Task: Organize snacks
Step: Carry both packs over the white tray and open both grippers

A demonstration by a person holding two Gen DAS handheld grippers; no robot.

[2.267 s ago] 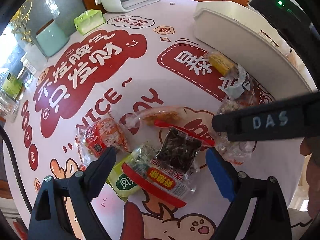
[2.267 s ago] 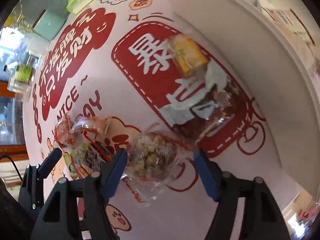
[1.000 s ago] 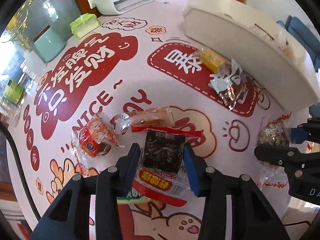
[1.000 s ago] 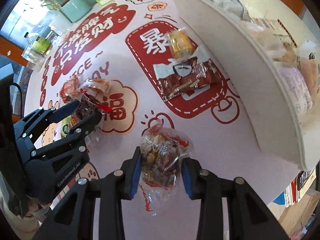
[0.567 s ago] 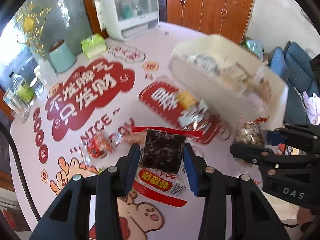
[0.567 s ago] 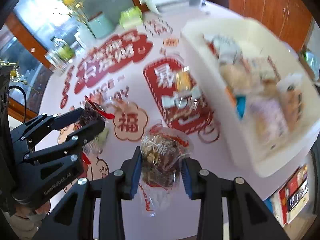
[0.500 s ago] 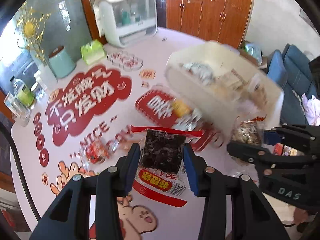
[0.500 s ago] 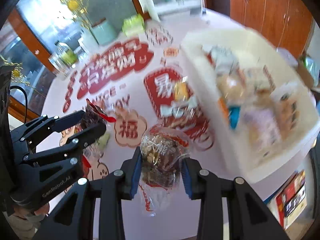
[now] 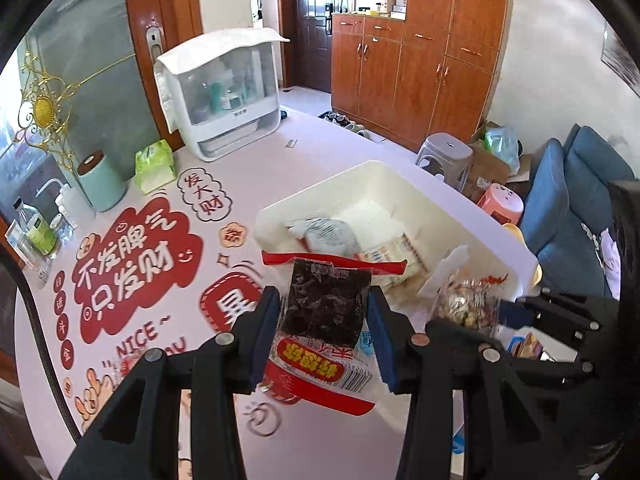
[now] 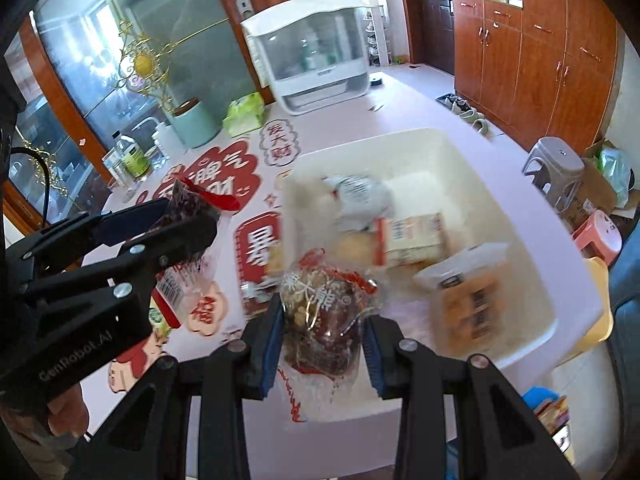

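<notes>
My left gripper point(image 9: 324, 316) is shut on a red-edged packet of dark dried snack point(image 9: 326, 308), held in the air above the table near the white bin point(image 9: 404, 184). My right gripper point(image 10: 322, 340) is shut on a clear bag of mixed nuts point(image 10: 320, 312), held up at the near side of the white bin point(image 10: 532, 208). The nut bag point(image 9: 464, 304) and the right gripper's fingers point(image 9: 560, 308) show at the right of the left wrist view. The left gripper's fingers point(image 10: 132, 220) with the dark packet point(image 10: 188, 204) show at the left of the right wrist view. Several snack packs lie in the bin.
The table has a pink cloth with red lettering point(image 9: 128, 272). At its far side stand a white dish cabinet point(image 9: 224, 88), a green tissue pack point(image 9: 154, 164), a mint canister point(image 9: 100, 184) and bottles point(image 9: 36, 232). Stools point(image 9: 448, 156) and a blue sofa point(image 9: 576, 200) lie beyond.
Both grippers closed on their packets on the table, lifted them high and swung toward the white bin. The view has tilted up from the tabletop to the room.
</notes>
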